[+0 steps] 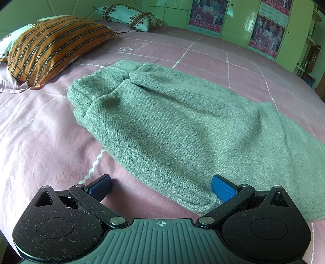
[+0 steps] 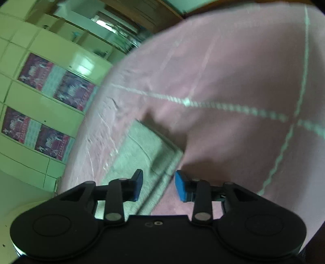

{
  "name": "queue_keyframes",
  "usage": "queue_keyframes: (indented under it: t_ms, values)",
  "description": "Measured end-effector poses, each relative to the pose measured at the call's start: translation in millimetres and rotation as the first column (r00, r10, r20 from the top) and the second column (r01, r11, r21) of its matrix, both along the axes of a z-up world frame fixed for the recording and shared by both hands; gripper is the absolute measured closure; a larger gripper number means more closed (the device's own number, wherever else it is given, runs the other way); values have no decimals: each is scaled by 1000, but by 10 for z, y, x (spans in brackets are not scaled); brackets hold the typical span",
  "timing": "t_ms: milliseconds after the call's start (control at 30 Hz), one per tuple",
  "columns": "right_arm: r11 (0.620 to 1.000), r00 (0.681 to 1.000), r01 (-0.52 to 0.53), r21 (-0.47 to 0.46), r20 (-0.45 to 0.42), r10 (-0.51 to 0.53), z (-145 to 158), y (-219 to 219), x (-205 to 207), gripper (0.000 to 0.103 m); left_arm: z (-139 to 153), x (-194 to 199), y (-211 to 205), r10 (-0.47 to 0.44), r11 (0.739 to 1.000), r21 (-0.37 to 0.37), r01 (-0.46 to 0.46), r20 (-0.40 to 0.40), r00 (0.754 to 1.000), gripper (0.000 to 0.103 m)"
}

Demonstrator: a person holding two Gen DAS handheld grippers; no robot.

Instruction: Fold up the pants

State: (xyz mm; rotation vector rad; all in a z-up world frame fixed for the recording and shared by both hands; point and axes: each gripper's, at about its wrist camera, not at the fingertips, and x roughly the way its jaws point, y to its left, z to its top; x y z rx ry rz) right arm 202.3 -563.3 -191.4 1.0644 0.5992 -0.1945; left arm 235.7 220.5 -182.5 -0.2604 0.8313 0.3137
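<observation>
Grey pants [image 1: 172, 121] lie folded on pink bedsheet [image 1: 40, 142]; hem lies between left gripper [image 1: 162, 187] spread jaws; right gripper [image 2: 159, 185] parted over pants edge, nothing clamped.

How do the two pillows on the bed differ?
The nearer pillow is mostly orange with dark patterned stripes; the farther pillow is pale teal with brown patterned borders. The nearer one looks larger in view; the farther lies by the wall. Both rest on the pink bedspread.

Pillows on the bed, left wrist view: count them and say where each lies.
2. An orange striped pillow lies at the left, beyond the grey pants; a pale patterned pillow lies farther back. More may be out of frame.
</observation>
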Motion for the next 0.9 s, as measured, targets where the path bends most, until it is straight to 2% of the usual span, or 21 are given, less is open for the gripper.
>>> queue_keyframes:
  t_ms: [33,67,100,167,233,267,333,367,400,433,533,600,700,767,833,900]
  values:
    - [1000,1000,-13,-8,3,13,-20,6,59,75,9,15,3,-5,1000,2,5,-2,1000,0]
    - [999,999,-26,-38,-19,25,0,29,127,96,20,37,19,-14,1000,2,14,-8,1000,0]
    - [997,998,-46,-64,-45,43,54,43,185,98,29,57,38,-21,1000,-1,21,-13,1000,0]
    - [991,996,-52,-120,70,60,332,39,158,99,29,81,61,-38,999,-6,38,-23,999,0]
    - [984,995,-61,-165,63,72,461,36,180,99,6,95,57,-52,999,0,52,-23,998,0]
    - [985,998,-66,-157,12,69,384,10,226,98,-2,102,58,-52,999,2,52,-22,998,0]
    - [997,994,-56,-53,-101,51,112,-74,256,96,24,104,48,-45,999,8,45,-25,999,0]
    - [999,997,-32,-38,-65,29,117,-84,148,93,68,80,29,-30,999,15,30,-24,999,0]
    - [997,999,-16,-74,-43,13,185,-22,35,87,125,33,-1,-12,1000,15,12,-14,1000,0]
    - [988,999,-22,-152,-41,16,300,118,-80,85,186,-40,-57,-13,1000,12,13,18,1000,0]
    - [974,997,-72,-214,7,76,452,468,-281,84,251,-199,-278,-36,997,66,31,77,996,0]
    - [974,986,-157,-165,30,164,454,710,-298,84,242,-284,-378,-1,996,93,-8,89,996,0]
    - [964,963,-263,-48,41,265,399,1179,-131,84,281,-441,-426,53,997,43,-59,130,990,0]
    - [941,941,-337,23,49,336,334,1499,-55,79,259,-519,-463,42,999,4,-43,125,991,0]
    - [916,920,-392,84,52,389,303,1679,45,77,210,-599,-515,31,999,9,-32,109,994,0]
    - [903,909,-418,105,49,415,307,1838,116,76,178,-669,-504,33,999,-8,-32,108,994,0]
